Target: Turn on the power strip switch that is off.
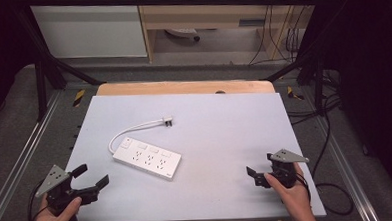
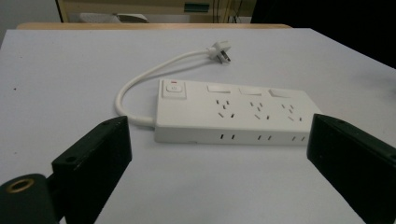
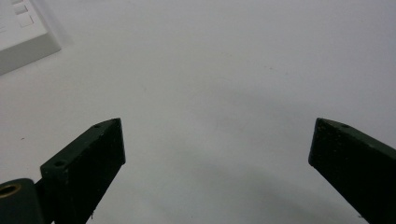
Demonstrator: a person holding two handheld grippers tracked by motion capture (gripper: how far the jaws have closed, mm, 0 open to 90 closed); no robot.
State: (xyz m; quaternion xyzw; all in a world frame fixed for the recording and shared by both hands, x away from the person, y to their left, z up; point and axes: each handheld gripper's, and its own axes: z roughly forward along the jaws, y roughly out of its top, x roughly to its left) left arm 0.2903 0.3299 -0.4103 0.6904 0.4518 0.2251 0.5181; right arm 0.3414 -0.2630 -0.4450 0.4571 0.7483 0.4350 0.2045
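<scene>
- The left gripper (image 1: 93, 176) sits at the near left corner of the counter (image 1: 220, 134), held in a hand (image 1: 56, 216), its fingers (image 2: 93, 158) spread wide apart with nothing between them.
- The right gripper (image 1: 260, 168) sits at the near right, in the other hand (image 1: 293, 196), fingers (image 3: 88, 163) likewise wide apart over bare counter.
- The white power strip (image 1: 147, 159) lies flat left of centre, nearer the left gripper and apart from both.
- The left gripper view adds detail: a switch (image 2: 173, 89) with a small red mark at the cord end, and three socket groups along the top.
- The right gripper view catches just a corner of the strip, at its upper left.
- The cord (image 1: 130, 130) curls back to a plug (image 1: 168, 121) lying on the counter.
- The counter is pale grey, with a wooden edge (image 1: 183, 87) behind.
- Farther off, a black frame, carpet, cables and what may be wooden furniture.
</scene>
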